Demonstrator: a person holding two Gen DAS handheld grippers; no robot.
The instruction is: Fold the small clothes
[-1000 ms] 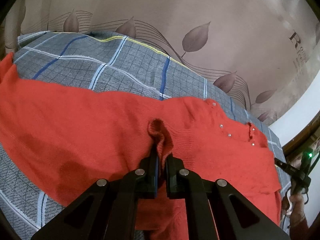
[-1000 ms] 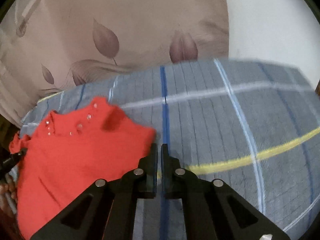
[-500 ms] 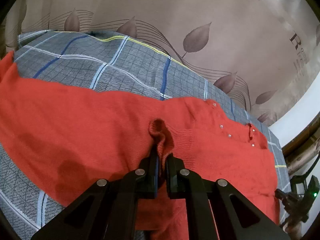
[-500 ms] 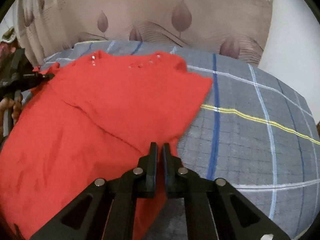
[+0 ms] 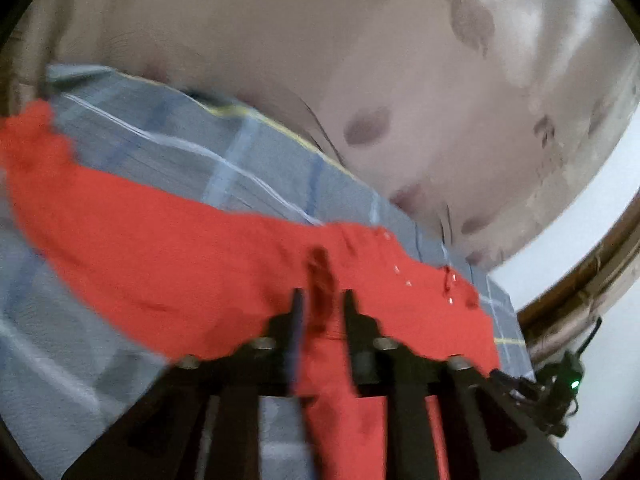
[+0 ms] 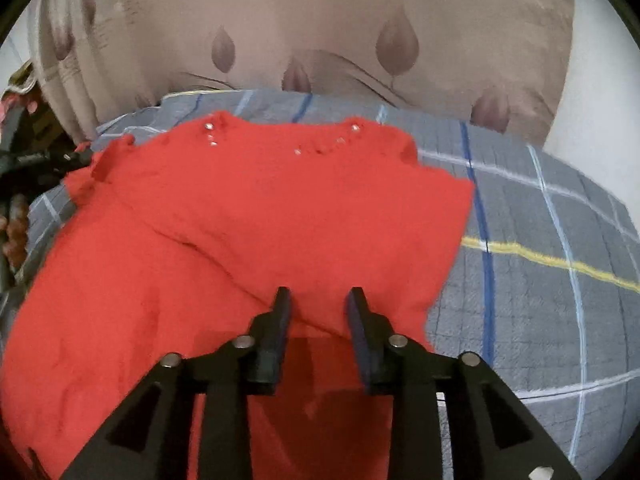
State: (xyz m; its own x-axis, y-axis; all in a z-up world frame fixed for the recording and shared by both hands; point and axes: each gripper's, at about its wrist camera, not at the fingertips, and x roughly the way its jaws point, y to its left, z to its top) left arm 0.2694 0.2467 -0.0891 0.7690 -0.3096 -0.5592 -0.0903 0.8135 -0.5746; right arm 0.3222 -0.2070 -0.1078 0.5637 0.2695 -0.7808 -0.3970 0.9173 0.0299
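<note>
The red sweater (image 6: 248, 216) lies on the plaid bed (image 6: 552, 264), one side now folded in over its body. A moment ago both my grippers were clamped; now my right gripper (image 6: 318, 300) and left gripper (image 5: 322, 300) are opening, the fabric slack between the released fingers. Fold's laid. Both point down at the cloth.

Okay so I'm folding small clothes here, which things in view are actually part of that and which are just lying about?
Part of the job:
- red knit top, one side already folded over
- left hand-held gripper, jaws opening, a pinch of red fabric between them
- right hand-held gripper, jaws opening above the fold

Just there:
- grey checked bedsheet
- leaf-patterned curtain
</note>
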